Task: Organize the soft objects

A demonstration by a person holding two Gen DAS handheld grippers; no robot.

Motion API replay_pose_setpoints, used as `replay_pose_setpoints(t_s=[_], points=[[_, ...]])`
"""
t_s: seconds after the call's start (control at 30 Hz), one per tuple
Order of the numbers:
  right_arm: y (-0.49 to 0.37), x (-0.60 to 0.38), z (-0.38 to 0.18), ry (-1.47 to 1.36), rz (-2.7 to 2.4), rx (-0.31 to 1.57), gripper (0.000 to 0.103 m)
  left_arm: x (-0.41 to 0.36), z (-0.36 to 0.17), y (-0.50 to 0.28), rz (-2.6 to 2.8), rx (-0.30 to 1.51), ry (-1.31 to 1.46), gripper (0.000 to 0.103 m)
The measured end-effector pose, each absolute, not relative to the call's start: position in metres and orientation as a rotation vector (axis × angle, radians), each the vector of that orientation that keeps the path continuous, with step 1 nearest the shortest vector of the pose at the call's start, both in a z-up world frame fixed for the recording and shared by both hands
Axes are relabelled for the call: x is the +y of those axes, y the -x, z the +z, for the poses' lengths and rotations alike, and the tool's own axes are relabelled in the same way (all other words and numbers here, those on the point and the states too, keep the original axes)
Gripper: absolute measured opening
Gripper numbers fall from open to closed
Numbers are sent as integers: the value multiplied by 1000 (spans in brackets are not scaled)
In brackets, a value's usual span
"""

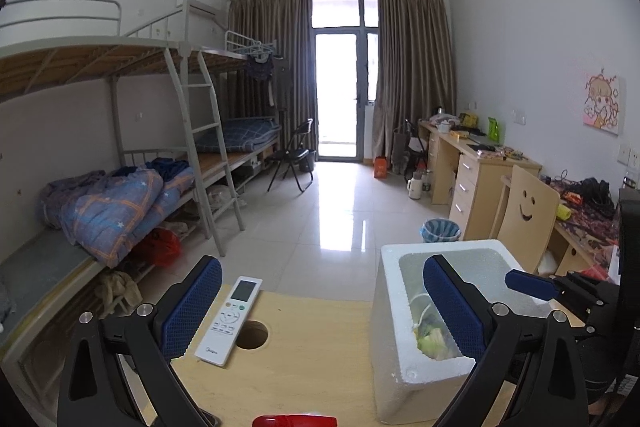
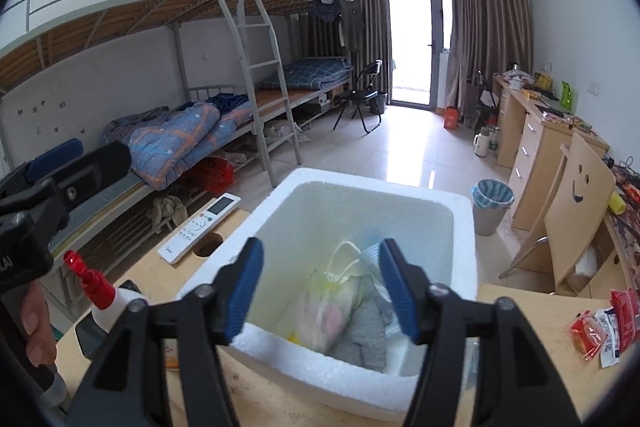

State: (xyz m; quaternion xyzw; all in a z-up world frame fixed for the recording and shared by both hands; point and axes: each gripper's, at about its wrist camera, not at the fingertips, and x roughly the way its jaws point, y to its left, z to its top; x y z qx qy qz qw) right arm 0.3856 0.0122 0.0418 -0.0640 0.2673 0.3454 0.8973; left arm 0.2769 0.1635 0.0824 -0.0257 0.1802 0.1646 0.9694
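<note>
Right gripper (image 2: 322,287) held over the near rim of the white foam box (image 2: 464,227), blue pads (image 2: 244,291) spread apart, clamped on nothing. Below and between them, at the box floor: a pale translucent bag (image 2: 332,311) with looped white handles, a grey cloth (image 2: 366,331) touching it at 4 o'clock. Left gripper (image 1: 324,307) likewise spread wide, nothing between its pads, hovering above the light wooden table (image 1: 312,359).

On the table: a white remote (image 1: 228,321) at 9 o'clock of the box, its lower end just beside a round hole (image 1: 252,335) in the board. Beyond the table: glossy tiled floor (image 1: 340,195), metal bunk beds (image 1: 120,59) at 10 o'clock with a blue quilt (image 1: 116,211) on the lower one, brown curtains (image 1: 412,67) around a glass door at 12 o'clock, desks and a smiley-backed chair (image 1: 524,211) at 2 o'clock, a bin with a blue liner (image 1: 440,233) beside them.

Seen only from the right wrist: a red-capped white bottle (image 2: 96,291) at 8 o'clock, red snack packets (image 2: 604,323) at 4 o'clock, fingers (image 2: 38,327) gripping the other handle. Seen only from the left wrist: a cartoon picture (image 1: 602,105) on the right wall.
</note>
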Motion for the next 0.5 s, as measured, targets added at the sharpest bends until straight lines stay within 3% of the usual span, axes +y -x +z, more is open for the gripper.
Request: replay_pose_setpoints(t_s=[0.5], points=[[-363, -5, 56, 137, 682, 527, 76, 149, 89, -265, 287, 372, 32, 101]])
